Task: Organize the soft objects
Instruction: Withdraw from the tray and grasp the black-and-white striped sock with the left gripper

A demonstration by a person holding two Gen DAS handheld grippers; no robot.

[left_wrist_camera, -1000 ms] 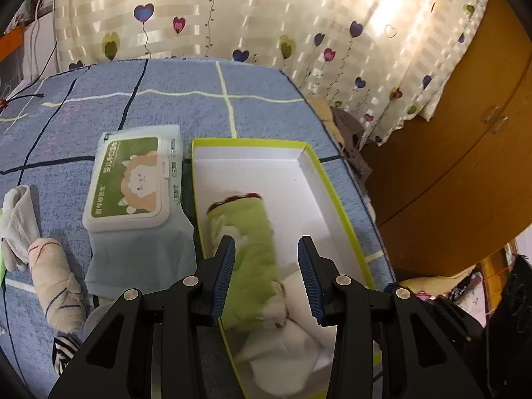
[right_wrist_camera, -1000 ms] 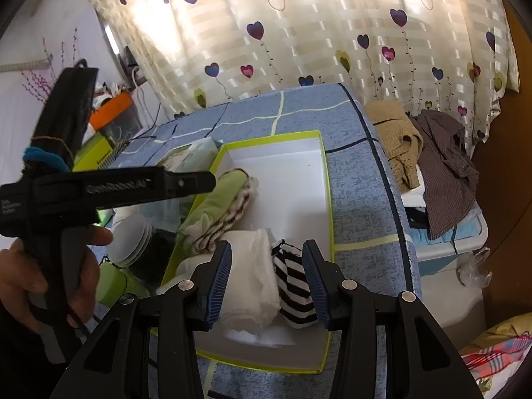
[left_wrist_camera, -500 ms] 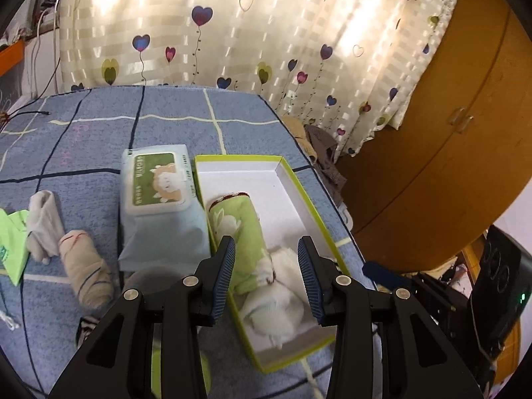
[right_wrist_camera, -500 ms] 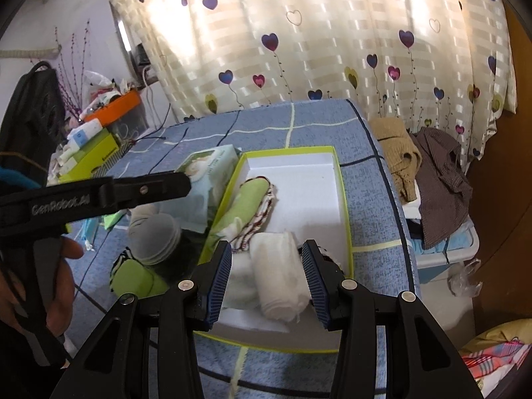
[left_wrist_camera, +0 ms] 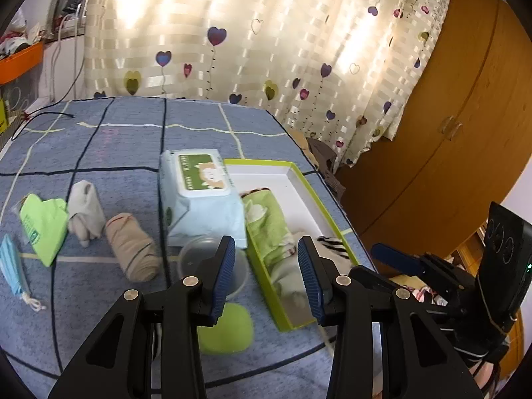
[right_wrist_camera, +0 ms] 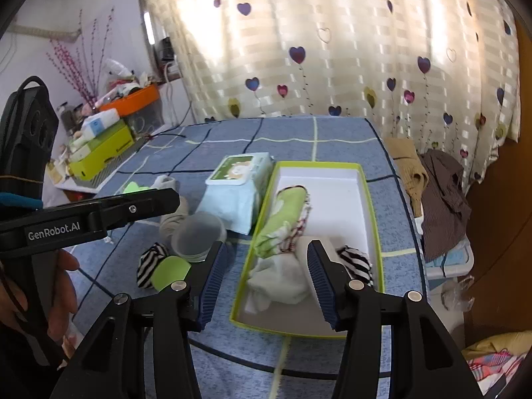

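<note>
Heart-print curtains back a blue checked table where the green-rimmed box (right_wrist_camera: 369,199) already holds rolled cloths. Both the left gripper (left_wrist_camera: 264,267) and right gripper (right_wrist_camera: 266,279) hover with fingers spread, empty. Likely next: reaching left for the beige roll (left_wrist_camera: 131,251) lying outside the box.

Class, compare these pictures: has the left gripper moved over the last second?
Yes. The left gripper has pulled up and back, away from the box, which now looks smaller and farther off.

Black tongs (left_wrist_camera: 266,274); ribbed blue pads (left_wrist_camera: 222,272)
</note>
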